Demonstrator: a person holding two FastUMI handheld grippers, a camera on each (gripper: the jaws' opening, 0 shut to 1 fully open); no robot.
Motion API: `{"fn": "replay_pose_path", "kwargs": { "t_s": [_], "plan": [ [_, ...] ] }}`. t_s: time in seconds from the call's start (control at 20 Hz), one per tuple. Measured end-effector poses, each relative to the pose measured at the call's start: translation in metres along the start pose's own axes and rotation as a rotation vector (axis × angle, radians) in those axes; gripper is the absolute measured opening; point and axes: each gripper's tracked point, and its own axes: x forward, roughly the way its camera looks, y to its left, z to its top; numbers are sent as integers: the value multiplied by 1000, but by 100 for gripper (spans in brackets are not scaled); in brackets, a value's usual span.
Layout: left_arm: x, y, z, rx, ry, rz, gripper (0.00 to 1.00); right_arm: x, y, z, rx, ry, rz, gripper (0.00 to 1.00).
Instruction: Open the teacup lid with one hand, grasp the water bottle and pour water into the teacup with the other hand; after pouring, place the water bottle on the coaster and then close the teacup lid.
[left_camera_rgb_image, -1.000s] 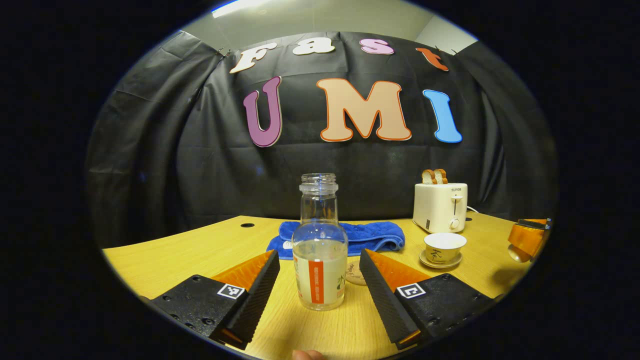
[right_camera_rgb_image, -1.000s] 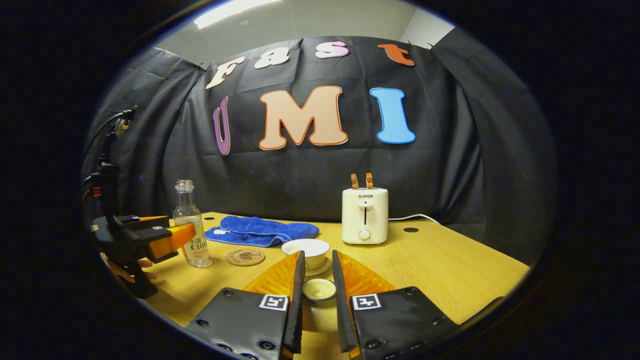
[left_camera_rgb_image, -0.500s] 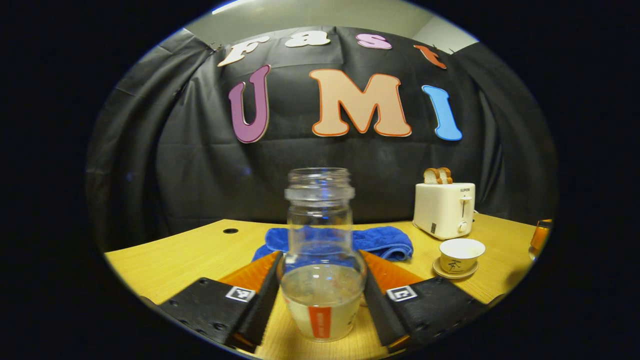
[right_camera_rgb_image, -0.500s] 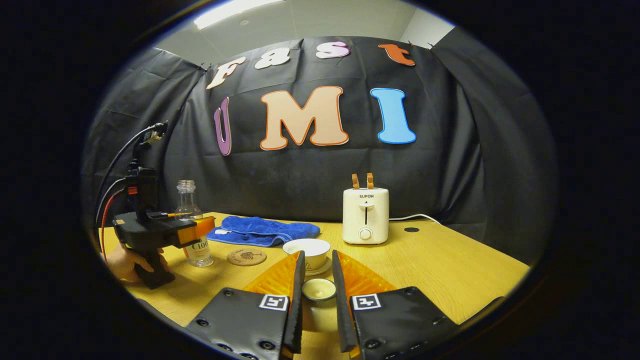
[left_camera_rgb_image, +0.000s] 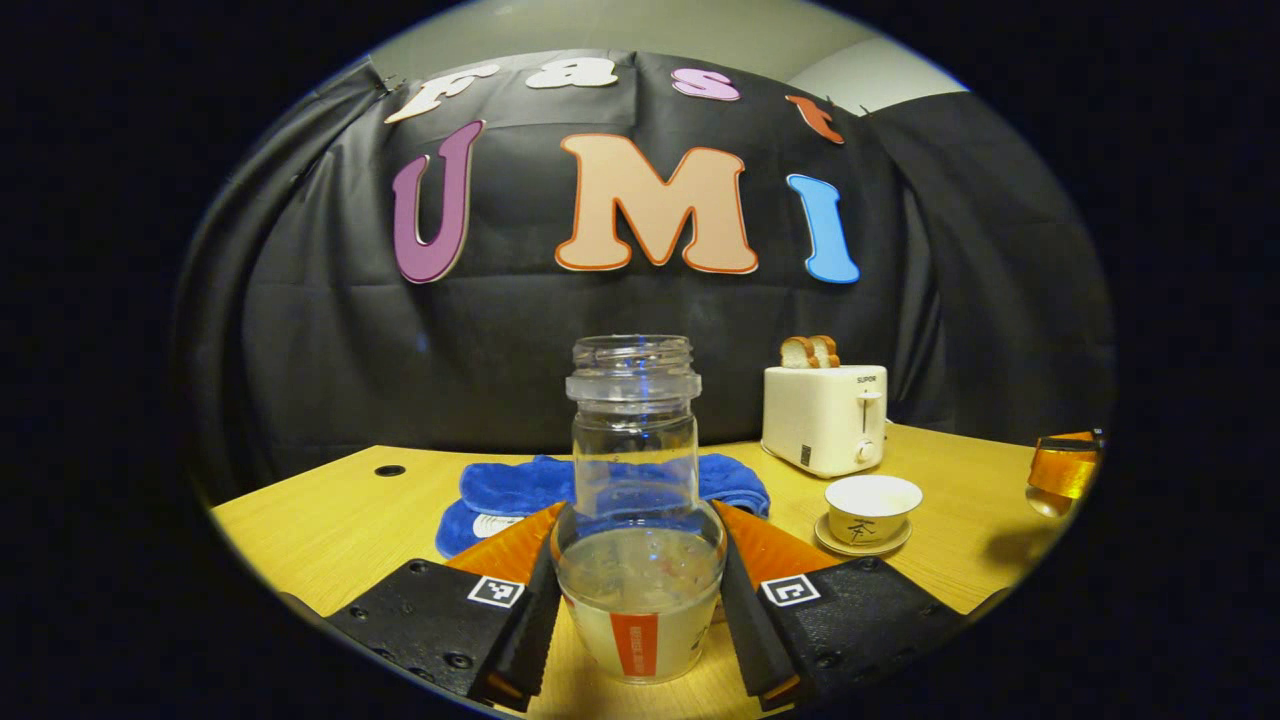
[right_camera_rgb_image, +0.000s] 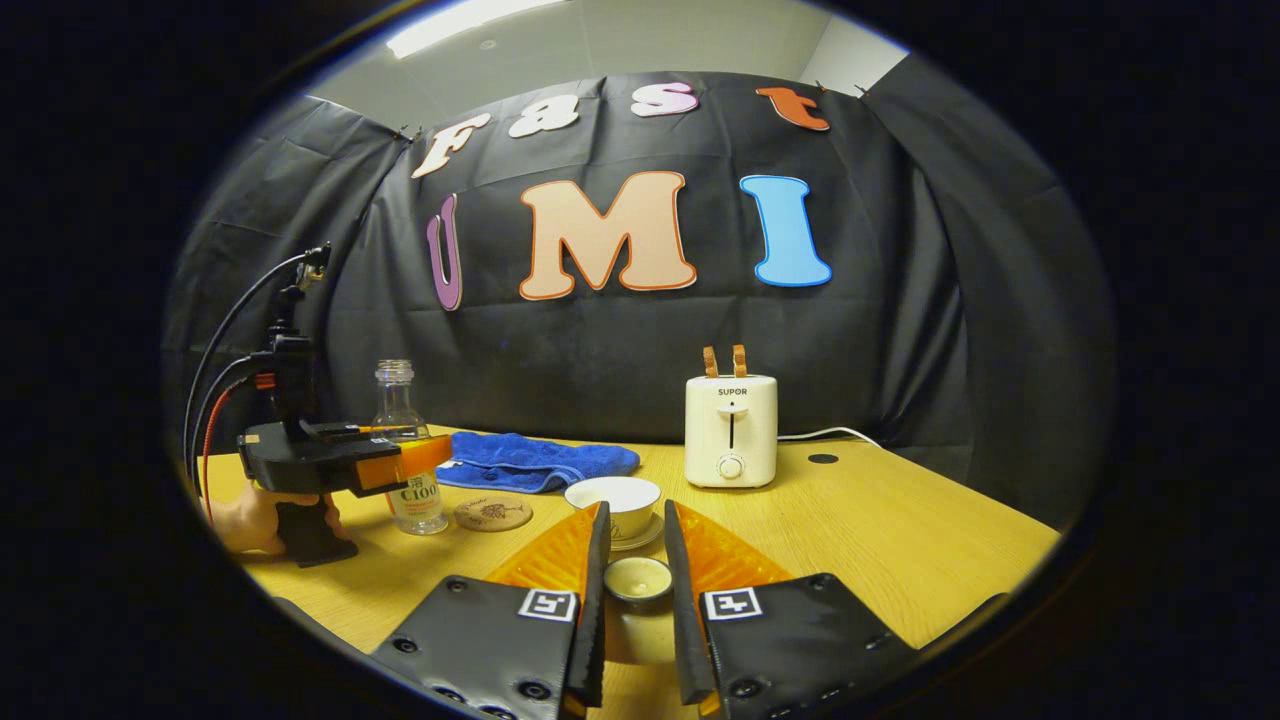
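1. The bench (right_camera_rgb_image: 900, 540) is a pale wood-grain top with round cable holes near its back edge.
2. A blue terry towel (right_camera_rgb_image: 535, 462) lies crumpled toward the back of the bench, soft and nubbly.
3. A cream two-slot toaster (right_camera_rgb_image: 730, 430) stands upright near the back with two slices of bread in it; a short brand word sits on its front, above a lever slot and a round knob.
4. The water bottle (left_camera_rgb_image: 638, 520) stands upright, long axis vertical, its uncapped threaded mouth pointing up. It is clear, with a narrow neck above a rounder body, partly filled, and wears a pale label with an orange stripe; the label's writing is too small to make out.
5. The left gripper (left_camera_rgb_image: 638, 630) has its jaws narrowed onto the bottle's lower body, one finger pressing each side. In the right gripper view a hand (right_camera_rgb_image: 250, 520) holds its handle at the bench's left.
6. The teacup (right_camera_rgb_image: 613, 503) is an open white bowl on a matching saucer, with a dark brushed character on its side, right of the bottle.
7. A round cork coaster (right_camera_rgb_image: 491, 515) with a dark printed motif lies flat between bottle and teacup.
8. The right gripper (right_camera_rgb_image: 635, 580) has its jaws narrow, holding the small round teacup lid (right_camera_rgb_image: 638, 580) just in front of the cup.
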Motion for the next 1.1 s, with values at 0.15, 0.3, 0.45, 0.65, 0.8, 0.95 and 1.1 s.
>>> {"fn": "replay_pose_path", "kwargs": {
  "t_s": [0.15,0.3,0.45,0.65,0.8,0.95,1.1],
  "plan": [
    [7,-6,1,31,3,-62,70,0,-1,-1,-1,1,-3,32],
    [14,-4,-2,83,39,-70,69,-1,-6,1,0,-1,-10,32],
    [22,7,-3,255,110,-22,70,0,-10,0,1,0,-16,32],
    [33,21,3,544,188,36,70,0,-15,1,0,0,-20,32],
    [39,16,10,812,228,35,70,0,-24,1,0,-1,-36,33],
    [49,-3,7,979,270,1,68,-1,-34,2,-2,-1,-51,32],
    [50,-18,6,1120,278,-22,70,-1,-51,3,-1,-3,-84,32]
  ]
}}
